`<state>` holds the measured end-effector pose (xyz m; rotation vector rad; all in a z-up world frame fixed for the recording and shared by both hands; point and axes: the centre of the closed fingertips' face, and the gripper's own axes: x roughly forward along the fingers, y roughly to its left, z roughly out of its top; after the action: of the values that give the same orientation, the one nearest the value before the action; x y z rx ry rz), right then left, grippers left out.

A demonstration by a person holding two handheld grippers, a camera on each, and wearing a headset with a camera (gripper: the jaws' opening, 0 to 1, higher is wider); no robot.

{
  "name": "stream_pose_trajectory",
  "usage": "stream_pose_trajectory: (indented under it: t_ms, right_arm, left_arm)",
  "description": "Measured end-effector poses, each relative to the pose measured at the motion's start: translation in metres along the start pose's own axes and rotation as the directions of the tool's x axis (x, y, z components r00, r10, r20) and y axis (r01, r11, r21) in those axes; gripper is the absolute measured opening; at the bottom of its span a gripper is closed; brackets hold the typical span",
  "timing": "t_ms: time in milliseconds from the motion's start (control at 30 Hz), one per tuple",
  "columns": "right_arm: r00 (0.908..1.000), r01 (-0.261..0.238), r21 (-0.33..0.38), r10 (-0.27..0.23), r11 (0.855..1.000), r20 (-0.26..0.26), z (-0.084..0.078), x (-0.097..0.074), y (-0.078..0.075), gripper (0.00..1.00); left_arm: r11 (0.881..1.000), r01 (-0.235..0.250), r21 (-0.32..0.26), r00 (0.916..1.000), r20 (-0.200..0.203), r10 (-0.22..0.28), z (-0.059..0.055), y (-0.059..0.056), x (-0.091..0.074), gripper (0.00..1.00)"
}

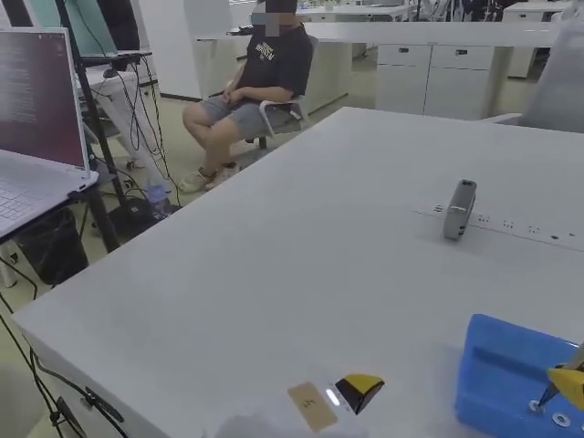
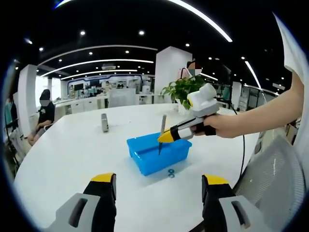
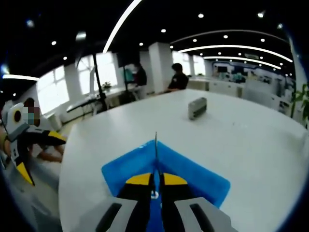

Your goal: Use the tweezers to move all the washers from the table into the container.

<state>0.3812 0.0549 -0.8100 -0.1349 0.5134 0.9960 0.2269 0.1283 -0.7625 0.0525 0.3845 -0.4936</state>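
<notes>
The right gripper (image 3: 156,180), fingers pinching the tweezers (image 3: 155,147), is at the container (image 2: 145,162). Two washers (image 1: 561,420) seem inside, and one washer (image 2: 171,173) lies on the bench (image 2: 72,145). The left gripper (image 2: 159,181) has its fingers spread.

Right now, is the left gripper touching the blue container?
Apart. The left gripper view shows bare table between the open left gripper and the blue container.

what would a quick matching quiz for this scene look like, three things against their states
Things:
1. left gripper
2. right gripper
3. washer

States:
a. lying on the table beside the blue container
b. jaws open, holding nothing
c. shut on the tweezers

Pairs: 1-b, 2-c, 3-a
</notes>
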Motion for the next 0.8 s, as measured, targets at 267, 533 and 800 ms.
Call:
stream_pose_trajectory:
  t_ms: [267,533,800]
  right_arm:
    - [0.9999,0.002,-0.029,-0.002,1.0,-0.011,-0.001,0.002,-0.002,0.03]
    - [1.0,0.009,-0.032,-0.009,0.999,0.003,0.003,-0.005,-0.003,0.03]
    - [0.9981,-0.011,-0.046,0.013,0.999,0.06,0.024,-0.024,0.018,0.03]
  left_arm:
    - [1.0,-0.002,0.001,1.0,-0.004,0.002,-0.001,0.001,0.0,0.72]
    - [1.0,-0.005,0.002,1.0,-0.002,0.005,-0.001,0.002,0.0,0.72]
    - [1.0,-0.004,0.003,1.0,-0.003,0.004,-0.001,0.001,0.0,0.72]
